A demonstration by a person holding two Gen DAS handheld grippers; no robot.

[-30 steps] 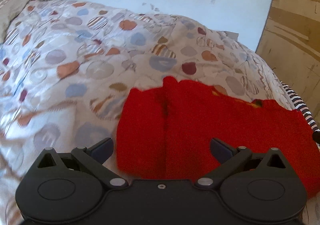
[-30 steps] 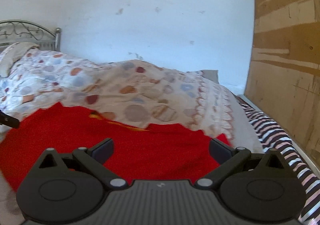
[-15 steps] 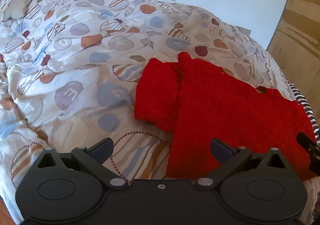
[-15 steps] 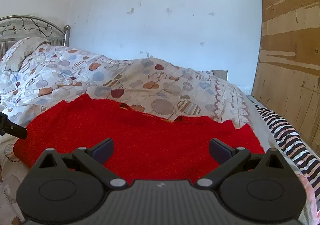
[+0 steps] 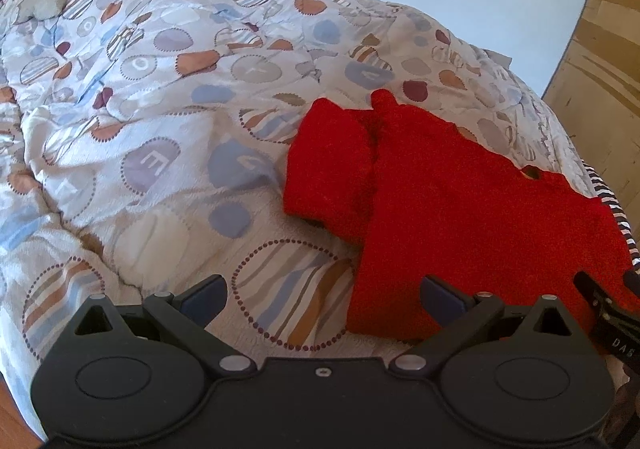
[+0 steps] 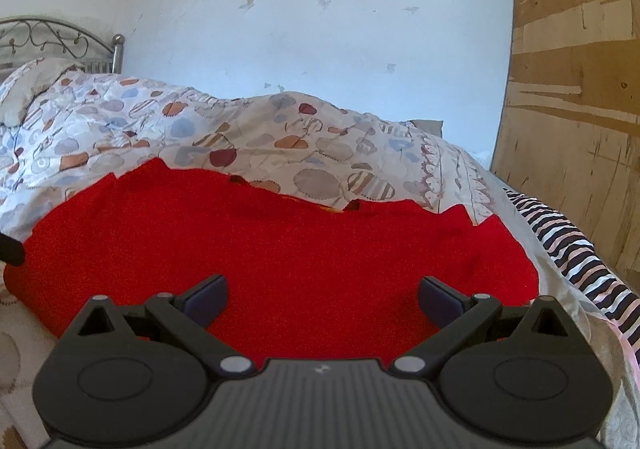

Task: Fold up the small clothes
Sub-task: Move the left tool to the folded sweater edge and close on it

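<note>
- Nearest, at the bottom of the left wrist view, the left tool [image 5: 323,295] stands wide open and holds nothing; its fingers straddle the lower left hem corner of the red garment [image 5: 460,209], one over bare quilt [image 5: 160,129], the other over red cloth
- At the bottom of the right wrist view the right tool [image 6: 323,295] is likewise spread wide and empty, poised over the near hem of the red garment [image 6: 280,249], which fills the middle of that frame
- The step in hand looks like taking the near hem for a fold; I would pinch both lower corners at matching depth, catching every layer, so the edge lifts level
- Mid-frame in the left view a sleeve [image 5: 328,165] lies turned in along the garment's left edge; a slow lift should keep it from slipping out
- Farther, at centre right, the neckline [image 5: 530,172] marks where the hem should probably land
- Farthest right, a striped cloth [image 6: 572,249] lies beside the garment; better left undisturbed
</note>
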